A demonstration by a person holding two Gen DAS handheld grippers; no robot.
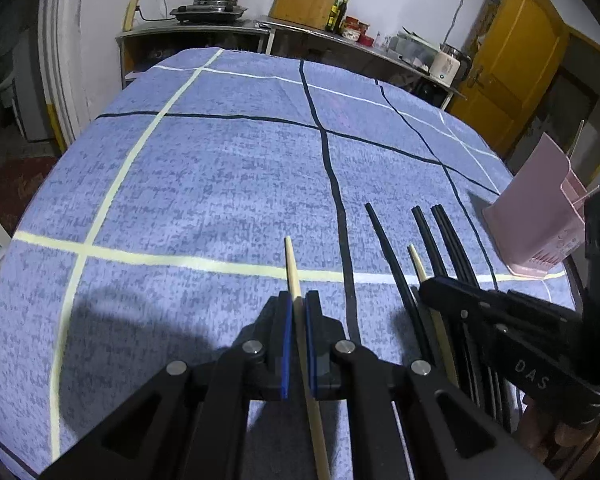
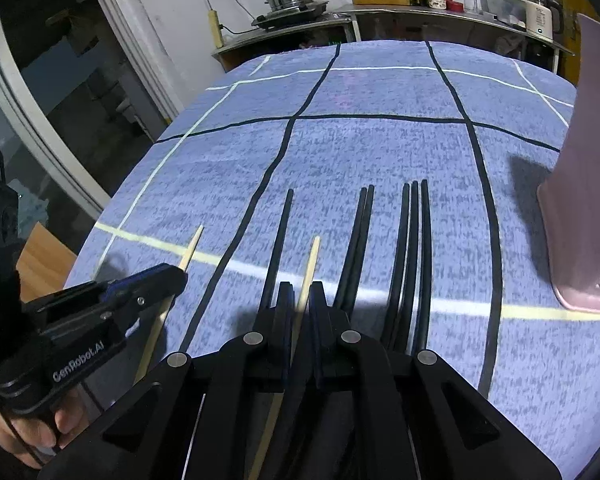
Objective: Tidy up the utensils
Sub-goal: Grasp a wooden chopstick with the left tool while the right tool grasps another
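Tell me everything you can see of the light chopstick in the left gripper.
The light chopstick is a thin, pale, wood-looking stick tapering to its far tip. The left gripper is shut on it around mid-length, blue pads pressing both sides. It points away over the blue checked tablecloth, left of the black chopsticks. Whether it touches the cloth, I cannot tell.

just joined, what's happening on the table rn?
A person is sorting chopsticks with two handheld grippers. The left gripper is shut on a light wooden chopstick. The right gripper straddles a second wooden chopstick, jaws close around it, though a firm clamp can't be confirmed. Six black chopsticks lie in a row on the blue checked tablecloth. The pink utensil holder stands at the right.
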